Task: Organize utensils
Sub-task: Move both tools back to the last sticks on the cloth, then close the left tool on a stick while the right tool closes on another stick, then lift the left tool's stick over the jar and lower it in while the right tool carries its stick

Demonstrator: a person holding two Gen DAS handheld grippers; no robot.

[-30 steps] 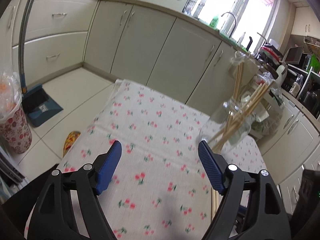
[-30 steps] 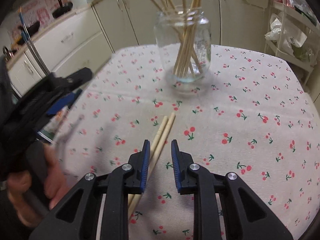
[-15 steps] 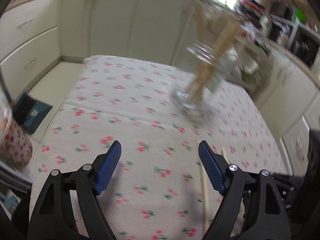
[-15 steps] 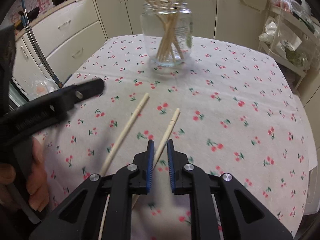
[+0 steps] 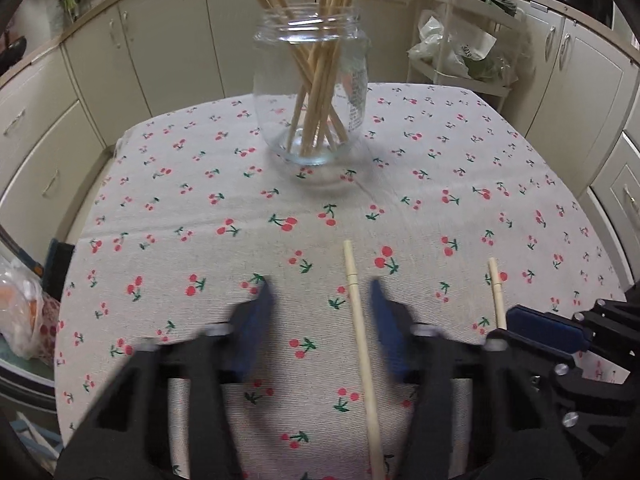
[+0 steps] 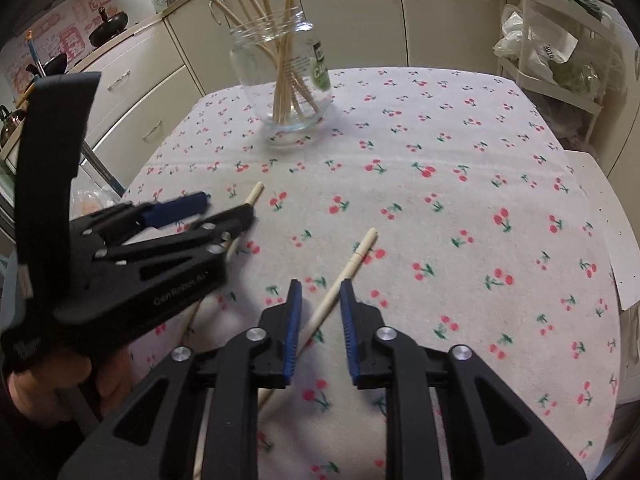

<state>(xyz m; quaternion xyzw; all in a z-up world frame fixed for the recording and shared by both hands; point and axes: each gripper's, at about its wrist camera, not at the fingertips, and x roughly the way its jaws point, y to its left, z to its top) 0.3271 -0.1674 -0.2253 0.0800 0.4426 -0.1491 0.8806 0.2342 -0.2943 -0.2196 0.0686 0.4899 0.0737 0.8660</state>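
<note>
Cloth (image 5: 460, 184) open btwn hand-held grippers & jar (image 5: 311, 92); only jar blocks ahead.

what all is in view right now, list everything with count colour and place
glass jar: one, clear, upright at the far middle of the table
chopsticks in jar: a bundle, count unclear, pale wood, leaning out of the jar
left loose chopstick: one, pale wood, flat on the cloth between the left claw's fingers
right loose chopstick: one, pale wood, flat on the cloth between the right claw's fingers
tablecloth: one, white with red cherries, covers the table
cabinets: several, cream, behind the table
wire rack: one, white, far right, holds plastic bags
left claw: black, blue pads, open
right claw: black, blue pads, open
hand: one, grips the left claw's handle
</note>
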